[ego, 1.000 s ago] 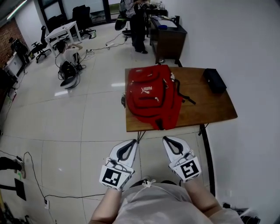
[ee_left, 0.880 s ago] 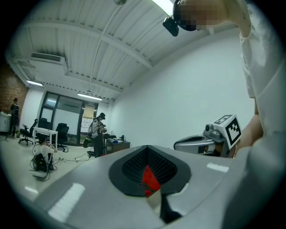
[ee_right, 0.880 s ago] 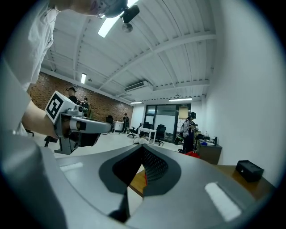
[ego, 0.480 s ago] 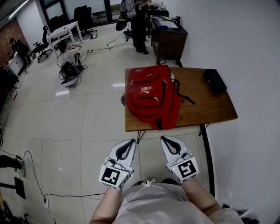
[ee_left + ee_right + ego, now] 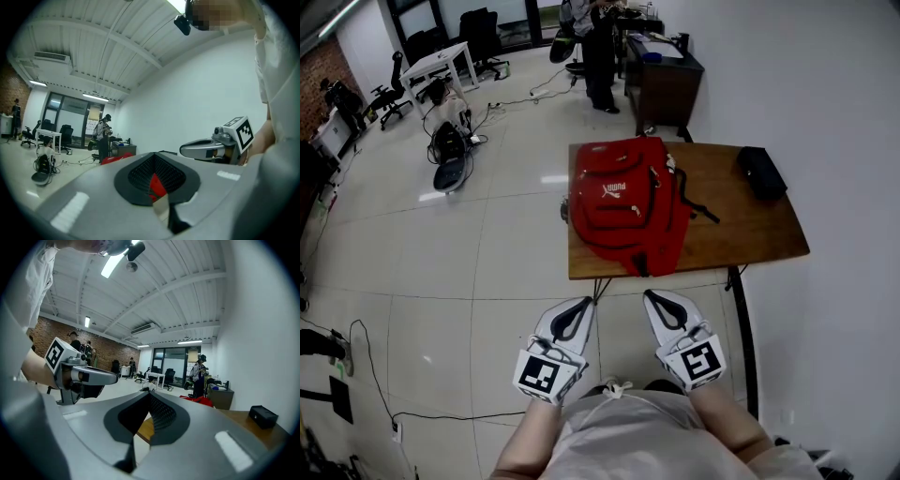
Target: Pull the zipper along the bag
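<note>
A red backpack lies flat on the left half of a wooden table, its black straps trailing to the right. Its zipper pulls are too small to make out. My left gripper and right gripper hover side by side close to my body, over the floor and well short of the table's near edge. Both are shut with nothing in them. The left gripper view looks along its closed jaws at the backpack. The right gripper view shows its closed jaws and the backpack beyond.
A black pouch sits at the table's far right corner. A person stands by a dark desk behind the table. Another person crouches on the tiled floor at the left. A white wall runs along the right.
My right gripper has edged slightly left and forward; the left one has barely moved. The crouching person in the background has shifted.
</note>
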A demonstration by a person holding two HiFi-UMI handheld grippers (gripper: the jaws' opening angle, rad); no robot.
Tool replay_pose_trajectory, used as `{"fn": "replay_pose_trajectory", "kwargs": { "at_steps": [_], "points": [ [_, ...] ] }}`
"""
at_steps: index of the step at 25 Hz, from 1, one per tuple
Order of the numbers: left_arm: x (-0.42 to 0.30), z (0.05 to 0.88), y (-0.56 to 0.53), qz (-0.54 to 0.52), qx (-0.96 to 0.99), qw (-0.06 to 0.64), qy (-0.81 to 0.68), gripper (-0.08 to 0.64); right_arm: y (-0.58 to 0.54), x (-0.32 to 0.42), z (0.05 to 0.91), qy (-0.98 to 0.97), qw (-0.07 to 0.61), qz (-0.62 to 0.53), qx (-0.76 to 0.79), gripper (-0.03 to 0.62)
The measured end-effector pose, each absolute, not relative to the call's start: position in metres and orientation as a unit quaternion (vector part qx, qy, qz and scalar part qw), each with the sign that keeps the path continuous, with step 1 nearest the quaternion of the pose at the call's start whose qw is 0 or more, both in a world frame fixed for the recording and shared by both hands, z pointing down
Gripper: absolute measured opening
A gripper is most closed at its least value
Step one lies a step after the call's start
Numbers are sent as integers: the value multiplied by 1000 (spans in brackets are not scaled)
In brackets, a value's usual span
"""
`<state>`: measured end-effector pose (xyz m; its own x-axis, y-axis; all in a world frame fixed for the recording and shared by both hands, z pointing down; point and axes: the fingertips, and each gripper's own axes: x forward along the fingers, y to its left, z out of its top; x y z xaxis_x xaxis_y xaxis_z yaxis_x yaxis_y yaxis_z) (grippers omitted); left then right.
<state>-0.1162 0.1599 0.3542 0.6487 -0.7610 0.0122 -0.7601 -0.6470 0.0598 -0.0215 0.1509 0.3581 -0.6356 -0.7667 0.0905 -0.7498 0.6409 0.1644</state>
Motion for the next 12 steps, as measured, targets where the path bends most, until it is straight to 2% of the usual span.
{"fn": "replay_pose_trajectory", "kwargs": {
  "at_steps": [12],
  "points": [
    [-112,352,157,-9,911,28,-411,6,152,-20,356,-900,78,-60,425,6]
  ]
}}
